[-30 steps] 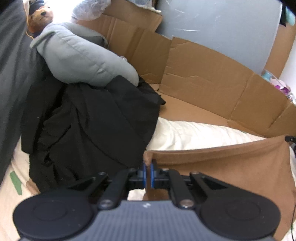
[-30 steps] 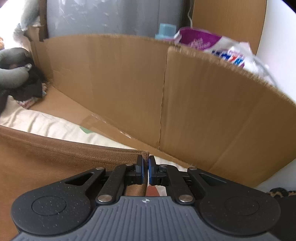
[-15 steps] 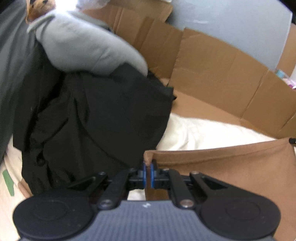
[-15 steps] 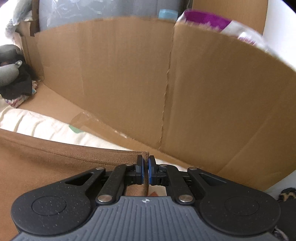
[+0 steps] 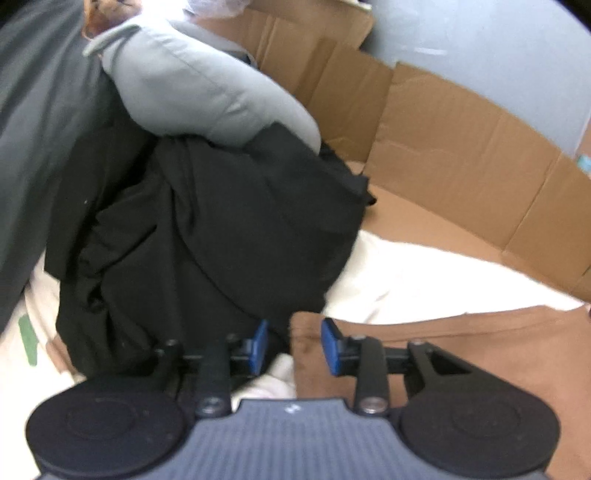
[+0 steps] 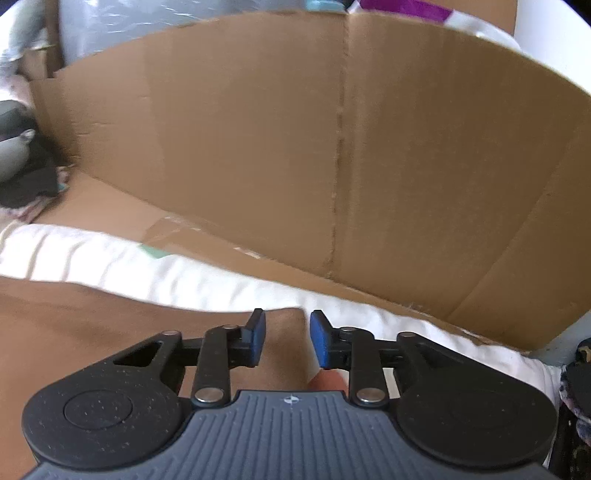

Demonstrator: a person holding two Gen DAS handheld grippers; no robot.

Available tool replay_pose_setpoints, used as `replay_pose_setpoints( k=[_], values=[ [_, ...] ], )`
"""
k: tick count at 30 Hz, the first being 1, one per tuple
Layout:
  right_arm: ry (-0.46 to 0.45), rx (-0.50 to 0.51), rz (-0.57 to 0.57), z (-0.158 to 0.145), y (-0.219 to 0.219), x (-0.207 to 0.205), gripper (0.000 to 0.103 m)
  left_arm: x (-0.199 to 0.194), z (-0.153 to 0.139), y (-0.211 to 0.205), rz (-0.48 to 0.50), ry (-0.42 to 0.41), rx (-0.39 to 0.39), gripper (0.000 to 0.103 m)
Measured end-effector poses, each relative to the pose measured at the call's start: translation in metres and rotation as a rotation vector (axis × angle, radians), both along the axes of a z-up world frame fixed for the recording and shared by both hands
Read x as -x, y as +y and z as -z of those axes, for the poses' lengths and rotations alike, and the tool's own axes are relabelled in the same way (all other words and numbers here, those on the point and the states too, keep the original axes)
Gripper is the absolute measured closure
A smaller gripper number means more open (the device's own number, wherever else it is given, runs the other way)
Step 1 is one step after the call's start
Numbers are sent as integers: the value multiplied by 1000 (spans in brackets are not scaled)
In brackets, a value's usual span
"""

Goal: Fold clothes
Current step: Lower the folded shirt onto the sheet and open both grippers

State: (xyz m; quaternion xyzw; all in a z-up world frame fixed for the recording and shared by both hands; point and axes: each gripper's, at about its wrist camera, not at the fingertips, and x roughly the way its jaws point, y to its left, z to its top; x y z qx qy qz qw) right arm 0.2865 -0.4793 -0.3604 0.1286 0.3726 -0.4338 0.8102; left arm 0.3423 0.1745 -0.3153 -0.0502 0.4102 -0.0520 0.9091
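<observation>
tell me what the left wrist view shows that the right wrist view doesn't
Only the left wrist view shows the big black clothes pile with a grey pillow on top, and the left gripper, whose jaws have just been opening. Only the right wrist view shows the right gripper, jaws also just opened, and a purple-and-white package behind the cardboard. Both show the brown garment, a corner between each pair of pads, the white bedding and the cardboard wall.
</observation>
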Motion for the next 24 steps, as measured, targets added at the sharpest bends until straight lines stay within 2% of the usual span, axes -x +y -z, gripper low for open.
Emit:
replay_pose_setpoints(
  k=[4,6,9,14,20,24],
  values=[
    [-11,-18,-65,-9,21,1,69,23,-12,-17,0,-40,-15,64],
    [-27,-18,-93,-13,30,3,69,32,-13,-29,12,-43,3,64],
    [-33,-27,-141,-16,43,1,69,42,-8,-49,41,-31,19,65],
    [-33,-59,-186,-19,57,-5,69,50,3,-70,37,3,67,65],
    [-19,-80,-233,-22,82,-1,69,59,5,-79,60,30,53,65],
    [28,-98,-277,-13,105,4,69,74,12,-82,83,62,35,65]
  ],
)
